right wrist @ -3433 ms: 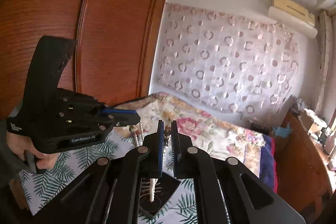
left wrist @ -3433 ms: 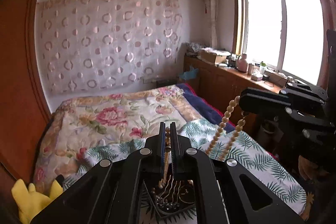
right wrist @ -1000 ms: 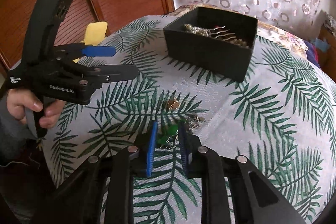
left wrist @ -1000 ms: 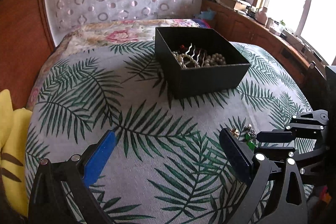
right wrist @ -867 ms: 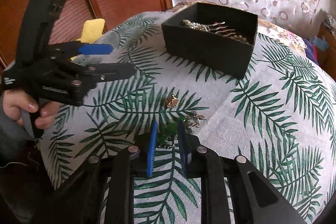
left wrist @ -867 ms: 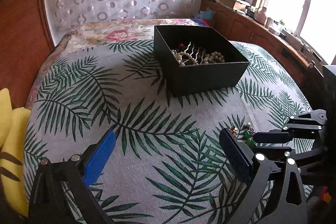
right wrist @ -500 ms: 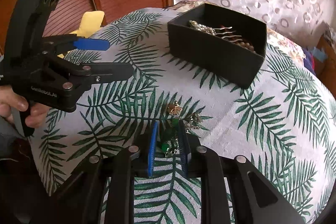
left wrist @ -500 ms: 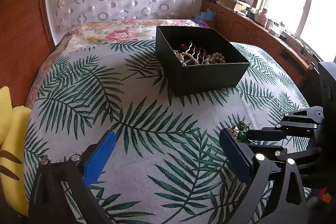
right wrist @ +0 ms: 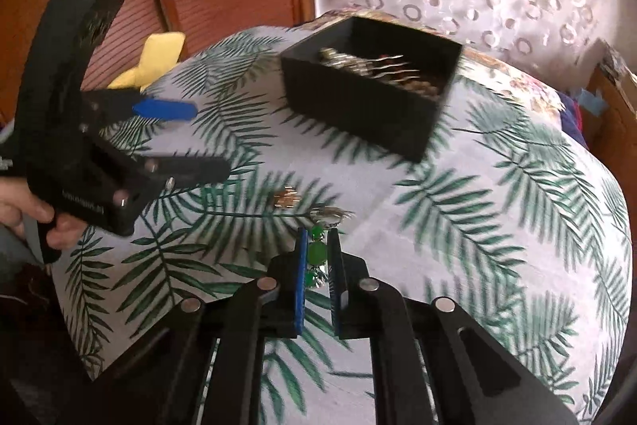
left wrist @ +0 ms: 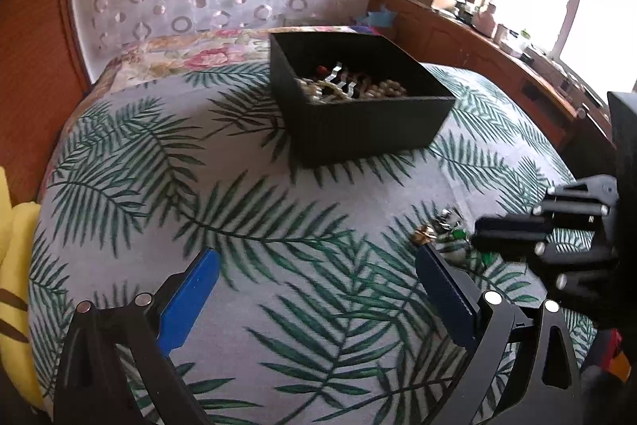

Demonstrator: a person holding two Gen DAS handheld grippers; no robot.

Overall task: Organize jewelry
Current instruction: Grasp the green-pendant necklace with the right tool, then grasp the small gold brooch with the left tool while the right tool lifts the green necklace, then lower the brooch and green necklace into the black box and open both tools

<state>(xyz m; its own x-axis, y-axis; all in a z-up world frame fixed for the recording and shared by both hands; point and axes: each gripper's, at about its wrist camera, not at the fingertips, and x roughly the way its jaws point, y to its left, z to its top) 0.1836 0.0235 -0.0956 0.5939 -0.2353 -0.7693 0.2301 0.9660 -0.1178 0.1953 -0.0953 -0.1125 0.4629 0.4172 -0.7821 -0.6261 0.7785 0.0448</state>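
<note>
Nearest the right wrist camera, the right gripper [right wrist: 318,245] is closing its jaws narrowly around a green beaded piece [right wrist: 317,253] lying on the leaf-print cloth [right wrist: 497,226]; the beads are sitting between the blue pads [right wrist: 301,265], though whether the pads are already pressing on them cannot be told through the blur. Just beyond the fingertips, a small silver piece [right wrist: 332,213] is touching or nearly touching the green strand, and a gold charm [right wrist: 286,200] is lying just beside it. To the left, the left gripper [right wrist: 199,142], held in a hand [right wrist: 24,214], is hovering over the cloth with its jaws spread wide and nothing between them; the left wrist view is confirming this, with both blue pads [left wrist: 187,301] well apart. Farther off, the black box [right wrist: 366,106] is standing on the cloth, already holding pearls and a wavy hairpin.

Risks from here: the round beads may be slipping out of a shallow pinch on lifting; the silver piece may be snagging and dragging along; the cloth may be getting pinched together with the strand.
</note>
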